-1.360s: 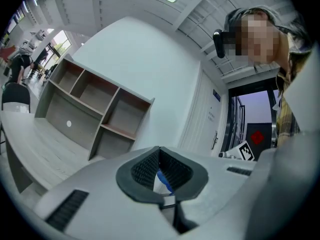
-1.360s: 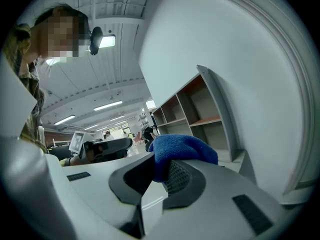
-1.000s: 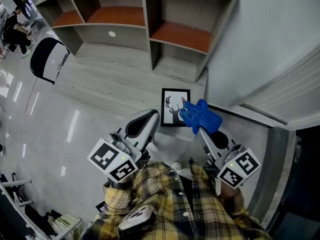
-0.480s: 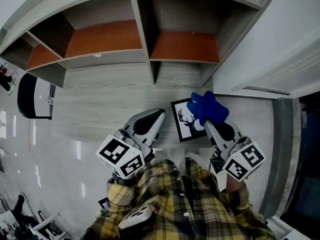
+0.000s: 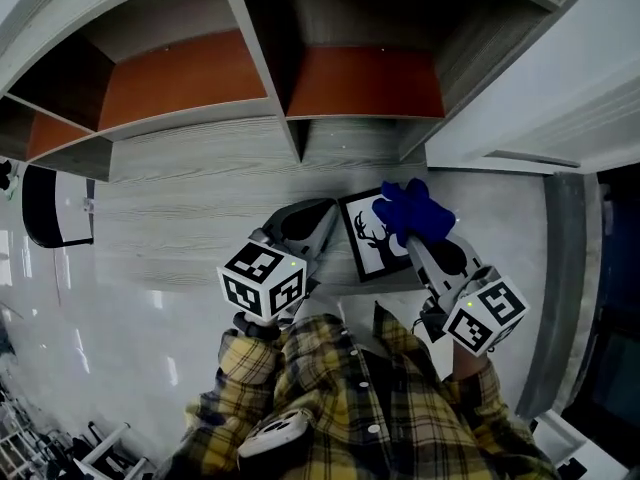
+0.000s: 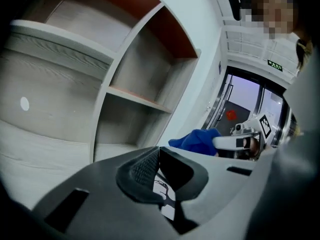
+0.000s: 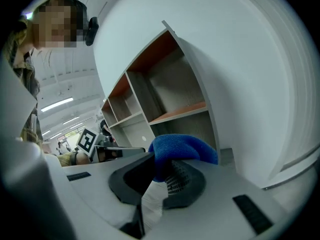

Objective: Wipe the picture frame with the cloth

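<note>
A black picture frame [image 5: 372, 240] with a deer drawing lies flat at the front edge of the pale wood shelf top [image 5: 200, 208]. My right gripper [image 5: 413, 230] is shut on a blue cloth [image 5: 414, 210], which hangs over the frame's right side. In the right gripper view the blue cloth [image 7: 181, 148] bulges out between the dark pads. My left gripper [image 5: 318, 220] is shut with nothing in it, its tip just left of the frame. Through the left gripper view a sliver of the deer print [image 6: 163, 193] shows below the closed jaws, with the cloth [image 6: 196, 140] beyond.
A shelf unit with orange-backed compartments [image 5: 365, 80] rises behind the wood top. A white wall [image 5: 540, 88] and a dark doorway strip [image 5: 610, 298] stand to the right. Glossy floor [image 5: 90, 308] lies at the left. My plaid shirt [image 5: 350, 408] fills the bottom.
Both grippers have moved forward and down toward the shelf top. The left gripper has closed in beside the frame. The cloth stays over the frame's right side.
</note>
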A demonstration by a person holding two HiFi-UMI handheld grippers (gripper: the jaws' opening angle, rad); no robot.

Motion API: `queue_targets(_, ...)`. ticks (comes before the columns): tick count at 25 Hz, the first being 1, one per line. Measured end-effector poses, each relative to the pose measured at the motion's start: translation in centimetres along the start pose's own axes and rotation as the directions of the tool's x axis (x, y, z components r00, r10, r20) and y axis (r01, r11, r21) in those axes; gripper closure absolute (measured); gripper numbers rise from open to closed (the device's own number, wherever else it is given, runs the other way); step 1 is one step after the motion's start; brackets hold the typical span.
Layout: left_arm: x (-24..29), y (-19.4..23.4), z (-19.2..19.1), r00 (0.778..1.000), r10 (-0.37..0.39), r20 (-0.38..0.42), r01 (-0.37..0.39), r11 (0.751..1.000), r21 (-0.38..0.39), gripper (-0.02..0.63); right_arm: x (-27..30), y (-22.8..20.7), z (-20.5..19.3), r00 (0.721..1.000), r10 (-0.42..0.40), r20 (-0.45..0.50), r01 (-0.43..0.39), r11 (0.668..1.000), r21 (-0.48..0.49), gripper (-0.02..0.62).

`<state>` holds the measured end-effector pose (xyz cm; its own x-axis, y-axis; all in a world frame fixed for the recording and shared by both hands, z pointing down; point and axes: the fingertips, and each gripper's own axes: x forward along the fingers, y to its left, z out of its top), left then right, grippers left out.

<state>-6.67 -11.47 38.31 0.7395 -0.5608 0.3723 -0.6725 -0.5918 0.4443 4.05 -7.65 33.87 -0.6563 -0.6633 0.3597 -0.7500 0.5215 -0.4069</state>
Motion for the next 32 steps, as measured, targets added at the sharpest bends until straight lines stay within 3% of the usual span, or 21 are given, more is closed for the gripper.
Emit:
queue_targets(9, 4.9, 5.2, -6.4, 0.989, 0.035, -0.143, -0.056, 0.988, -0.145, 0.596, 1.7, -2.1, -3.2, 0.997, 0.037, -0.074, -0.035, 0.999, 0.029, 0.549)
queue_targets(15, 7.8, 7.5, -10.9, 0.974, 0.036, -0.223, -0.08, 0.978, -0.19, 0.538, 1.9, -3.0, -6.3, 0.992, 0.046, -0.118, -0.037, 0.996, 0.076, 0.549)
queue_targets(18, 9.0, 8.4, -12.6, 0.964, 0.039, -0.262, -0.09, 0.979, -0.184, 0.503, 1.8, -3.3, -7.7, 0.989, 0.051, -0.141, -0.038, 0.995, 0.093, 0.549)
queue_targets(26, 11.7, 9.5, -14.6, 0.937, 0.027, -0.35, -0.081, 0.987, -0.141, 0.497, 2.3, -4.4, -10.1, 0.982, 0.044, -0.182, -0.022, 0.992, 0.121, 0.549)
queue_targets(30, 12.0, 9.6, -15.4, 0.905, 0.052, -0.423, -0.082, 0.995, -0.054, 0.499, 3.5, -4.1, -11.1, 0.973, 0.062, -0.221, -0.045, 0.995, 0.084, 0.549)
queue_targets(32, 12.1, 9.6, -15.4, 0.899, 0.037, -0.436, -0.074, 0.995, -0.068, 0.499, 4.5, -4.1, -11.5, 0.968, 0.068, -0.243, -0.058, 0.997, 0.047, 0.549)
